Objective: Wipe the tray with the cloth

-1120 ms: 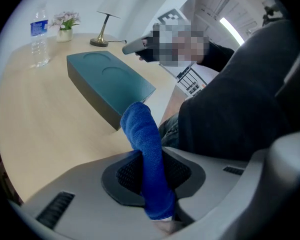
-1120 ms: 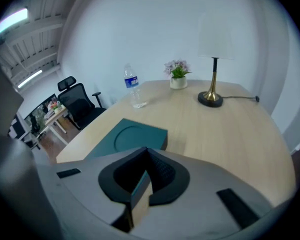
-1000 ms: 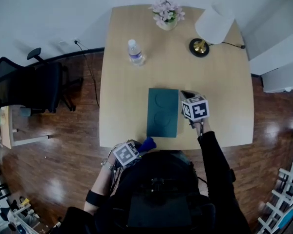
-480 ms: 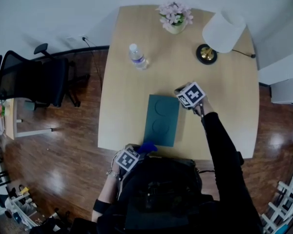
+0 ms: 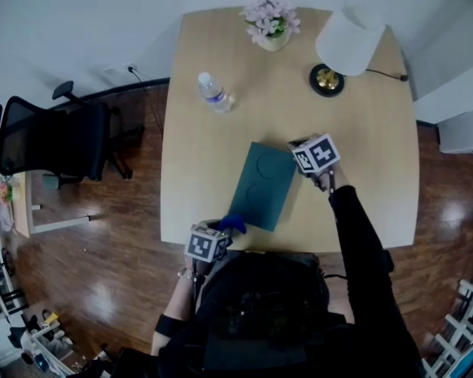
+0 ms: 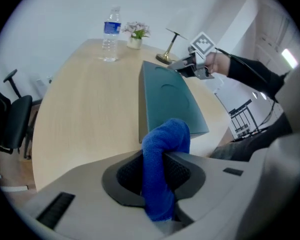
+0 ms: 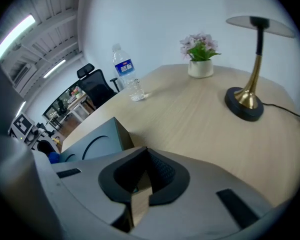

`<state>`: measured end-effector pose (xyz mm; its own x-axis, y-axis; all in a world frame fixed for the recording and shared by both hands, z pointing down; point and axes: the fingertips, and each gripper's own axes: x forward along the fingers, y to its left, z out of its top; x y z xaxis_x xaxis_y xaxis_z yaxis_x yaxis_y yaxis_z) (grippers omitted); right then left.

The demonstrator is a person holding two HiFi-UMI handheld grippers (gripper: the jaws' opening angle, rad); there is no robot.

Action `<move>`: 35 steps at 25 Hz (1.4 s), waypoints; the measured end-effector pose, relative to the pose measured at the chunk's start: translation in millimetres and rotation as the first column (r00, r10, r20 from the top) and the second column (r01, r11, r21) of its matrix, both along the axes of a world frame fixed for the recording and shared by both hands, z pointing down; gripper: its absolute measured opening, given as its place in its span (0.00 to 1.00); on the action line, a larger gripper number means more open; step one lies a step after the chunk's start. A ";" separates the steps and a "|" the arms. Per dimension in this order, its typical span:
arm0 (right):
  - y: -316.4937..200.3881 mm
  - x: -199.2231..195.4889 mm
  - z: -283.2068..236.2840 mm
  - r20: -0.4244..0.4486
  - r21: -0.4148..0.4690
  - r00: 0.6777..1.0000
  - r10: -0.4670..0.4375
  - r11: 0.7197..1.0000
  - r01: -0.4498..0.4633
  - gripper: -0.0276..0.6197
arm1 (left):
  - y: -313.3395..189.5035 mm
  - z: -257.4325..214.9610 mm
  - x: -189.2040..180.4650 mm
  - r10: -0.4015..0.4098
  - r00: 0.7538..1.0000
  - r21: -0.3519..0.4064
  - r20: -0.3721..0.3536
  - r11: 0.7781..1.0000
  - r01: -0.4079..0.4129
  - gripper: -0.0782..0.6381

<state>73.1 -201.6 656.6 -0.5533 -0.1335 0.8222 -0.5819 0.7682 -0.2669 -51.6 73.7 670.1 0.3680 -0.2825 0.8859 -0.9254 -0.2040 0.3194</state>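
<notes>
Since the earlier frame, the tray [image 5: 262, 186] has swung from square with the tabletop [image 5: 363, 132] to a slant. Its near end now points toward the person's left side, and its far corner is at the right claw [image 7: 143, 180]. That claw is closed at this far corner. Only a narrow wedge shows between its pads, and the tray's rim appears to run into it, so the grip is judged to be on the rim. The likely purpose is to steady and angle the tray so that its long face is offered to the other hand.

The left claw [image 6: 162, 170] is clamped on a blue cloth [image 6: 166, 139]. The cloth is pinched at mid-length, and a folded bulge stands out beyond the pads as a soft wiping face. This keeps the hard claw clear of the surface.

The tray lies on the near half of the tabletop, directly ahead of the left claw. In the head view the cloth sits just beside the tray's near corner, at the tabletop's front edge. Whether cloth and tray already touch cannot be told. Wiping is judged not yet begun. A bottle [image 5: 214, 91] and a lamp [image 5: 343, 50] stand well apart at the far end.
</notes>
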 end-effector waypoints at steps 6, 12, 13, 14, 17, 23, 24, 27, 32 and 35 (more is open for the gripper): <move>11.8 51.4 -6.0 0.028 -0.004 0.959 0.283 0.959 -0.283 0.05 | -83.8 0.3 -46.3 -0.019 0.996 0.089 0.082 0.996 0.012 0.24; 83.2 78.4 5.9 -0.012 -0.028 0.912 0.411 0.911 -0.411 0.05 | -174.8 -6.7 -77.0 0.043 0.989 0.160 0.138 0.985 -0.065 0.24; 96.6 78.2 9.1 -0.015 -0.033 0.901 0.433 0.901 -0.433 0.05 | -182.8 -8.0 -78.9 0.063 0.987 0.163 0.146 0.983 -0.087 0.24; 107.2 75.8 10.8 -0.003 -0.045 0.888 0.459 0.887 -0.459 0.05 | -188.0 -8.9 -79.8 0.081 0.985 0.165 0.151 0.981 -0.106 0.24; 116.9 71.6 12.3 0.031 -0.059 0.848 0.529 0.848 -0.527 0.05 | -192.1 -8.4 -77.0 0.119 0.983 0.168 0.142 0.976 -0.142 0.24; 102.5 83.3 -11.7 -0.010 0.091 0.817 0.576 0.815 -0.573 0.05 | -174.1 -15.7 -85.0 0.085 0.993 0.202 0.088 0.974 -0.101 0.24; 101.9 80.3 -24.6 0.008 0.125 0.820 0.572 0.813 -0.569 0.05 | -164.8 -22.0 -87.3 0.072 0.995 0.214 0.069 0.973 -0.085 0.24; 121.0 39.7 -46.9 0.071 0.124 0.874 0.481 0.865 -0.486 0.05 | -120.6 -34.1 -91.7 0.056 0.998 0.212 0.009 0.976 -0.057 0.24; 151.3 -7.0 -26.3 -0.035 0.104 0.944 0.327 0.941 -0.322 0.05 | -95.1 -23.1 -102.4 -0.018 0.999 0.179 -0.032 0.984 0.023 0.24; 150.8 -3.5 -16.3 -0.081 0.104 0.933 0.351 0.934 -0.343 0.05 | -133.3 -20.7 -104.3 -0.014 1.000 0.207 -0.013 0.978 0.017 0.24</move>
<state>69.7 -50.9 640.3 -0.3784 -0.3757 0.8460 -0.8359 0.5312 -0.1380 -155.9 -59.6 649.4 0.3717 -0.4649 0.8036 -0.9256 -0.2525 0.2820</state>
